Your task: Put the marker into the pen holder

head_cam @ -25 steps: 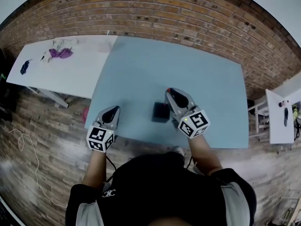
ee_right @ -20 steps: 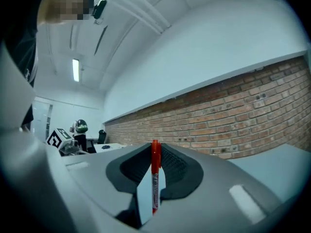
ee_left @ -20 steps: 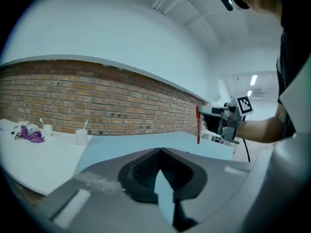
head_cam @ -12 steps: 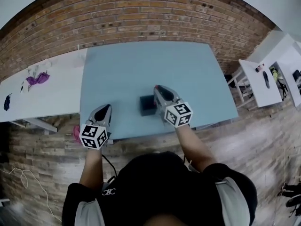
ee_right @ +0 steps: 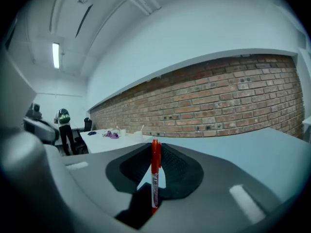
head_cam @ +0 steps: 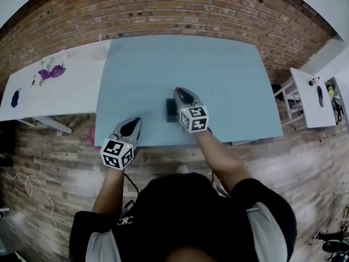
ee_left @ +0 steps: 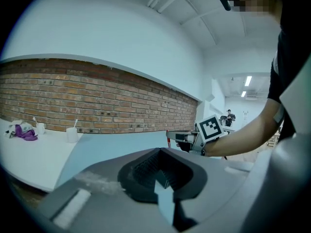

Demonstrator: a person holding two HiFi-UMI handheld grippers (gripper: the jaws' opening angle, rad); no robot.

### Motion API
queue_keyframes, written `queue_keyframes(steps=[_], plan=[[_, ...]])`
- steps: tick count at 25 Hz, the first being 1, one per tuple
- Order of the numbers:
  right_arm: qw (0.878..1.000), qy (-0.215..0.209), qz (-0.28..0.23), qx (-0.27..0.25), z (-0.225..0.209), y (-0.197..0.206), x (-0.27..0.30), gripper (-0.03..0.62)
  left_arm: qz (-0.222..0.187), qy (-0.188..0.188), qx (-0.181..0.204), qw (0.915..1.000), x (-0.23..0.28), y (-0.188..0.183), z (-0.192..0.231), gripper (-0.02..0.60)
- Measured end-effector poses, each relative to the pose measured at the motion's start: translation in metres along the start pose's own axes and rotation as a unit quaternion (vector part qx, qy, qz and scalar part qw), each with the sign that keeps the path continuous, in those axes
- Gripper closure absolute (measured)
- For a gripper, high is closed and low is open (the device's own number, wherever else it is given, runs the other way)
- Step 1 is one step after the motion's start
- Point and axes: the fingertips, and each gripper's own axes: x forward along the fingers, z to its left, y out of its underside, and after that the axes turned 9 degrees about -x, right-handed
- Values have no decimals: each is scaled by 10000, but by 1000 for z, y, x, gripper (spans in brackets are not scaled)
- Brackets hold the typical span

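My right gripper (head_cam: 182,95) is shut on a red marker (head_cam: 176,89), which stands upright between the jaws in the right gripper view (ee_right: 155,178). It hovers over the right side of the black pen holder (head_cam: 170,111) near the front edge of the blue table (head_cam: 218,70) and hides part of it. In the right gripper view the holder is out of sight. My left gripper (head_cam: 130,127) hangs at the table's front left edge. Its jaws (ee_left: 162,169) are slightly apart with nothing between them.
A white table (head_cam: 71,94) with a purple item (head_cam: 52,71) and small clutter stands to the left. Another white table (head_cam: 308,100) stands at the right. A brick wall runs behind the blue table, and the floor below is brick-patterned.
My right gripper has moved left with the marker, from beside the pen holder to over it. The left gripper has barely moved. The head view has swung.
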Motion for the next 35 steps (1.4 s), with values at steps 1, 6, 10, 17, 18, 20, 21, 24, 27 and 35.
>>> queue_keyframes(steps=[1, 6, 10, 17, 18, 20, 21, 24, 27, 35], plan=[[9998, -79, 139, -113, 5, 9, 0, 530, 13, -28, -1, 10000, -2, 1, -1, 580], [9922, -509, 1013, -527, 27, 58, 4, 526, 68, -152, -204, 9997, -10, 10, 2, 580], [9847, -624, 1285, -996, 32, 68, -2, 526, 184, -108, -144, 9997, -6, 19, -9, 580], [9909, -519, 615, -1082, 29, 27, -24, 487, 22, -14, 20, 10000, -3, 11, -23, 580], [9924, -474, 466, -1037, 26, 17, -30, 487, -13, -15, 40, 10000, -4, 9, -24, 580], [9945, -381, 139, -961, 22, -5, -43, 487, -56, -50, 67, 9999, -4, 6, -21, 580], [9951, -340, -34, -930, 21, -17, -50, 487, -73, -74, 74, 9999, -3, 5, -19, 580], [9948, -219, -504, -859, 16, -49, -73, 487, -136, -126, 63, 9998, -1, 0, -14, 580], [9921, 122, -943, -817, 7, -76, -100, 488, -192, -140, 64, 9997, 3, -5, -12, 580], [9866, 934, -1085, -790, -19, -77, -154, 586, -206, -22, 122, 9997, 15, -11, -12, 580]])
